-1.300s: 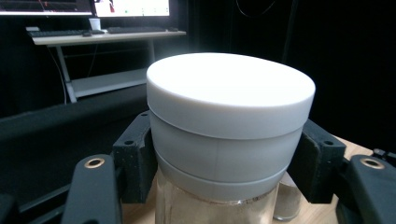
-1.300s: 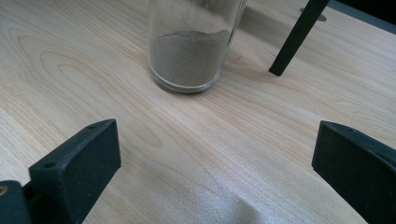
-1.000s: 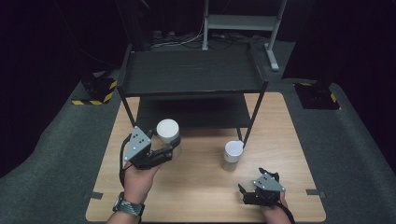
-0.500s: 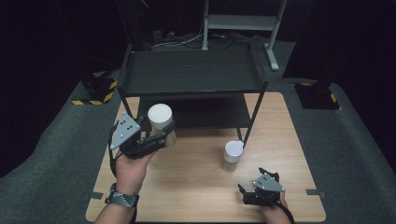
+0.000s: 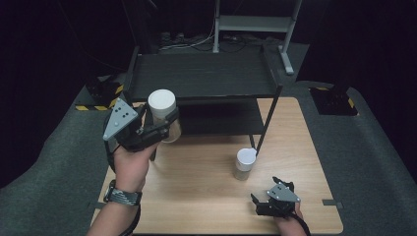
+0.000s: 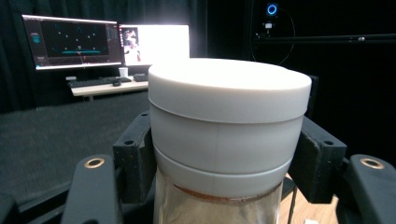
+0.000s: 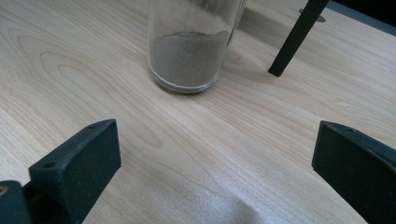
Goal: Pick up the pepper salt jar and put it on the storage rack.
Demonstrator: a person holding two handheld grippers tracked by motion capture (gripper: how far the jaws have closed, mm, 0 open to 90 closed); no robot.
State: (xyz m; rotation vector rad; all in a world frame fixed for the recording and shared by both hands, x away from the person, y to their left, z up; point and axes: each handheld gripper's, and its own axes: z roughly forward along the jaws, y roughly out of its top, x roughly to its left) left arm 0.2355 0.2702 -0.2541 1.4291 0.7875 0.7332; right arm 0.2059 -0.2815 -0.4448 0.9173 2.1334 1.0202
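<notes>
Between the left fingers, the jar.

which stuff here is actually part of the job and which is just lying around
In the job:
- white-lidded jar clamped in the left tongs, held above the table
- second jar standing on the table, ahead of the open right tongs
- black shelf rack

Lying about:
- monitors and keyboard
- yellow-black striped blocks

Second jar top cut off
</notes>
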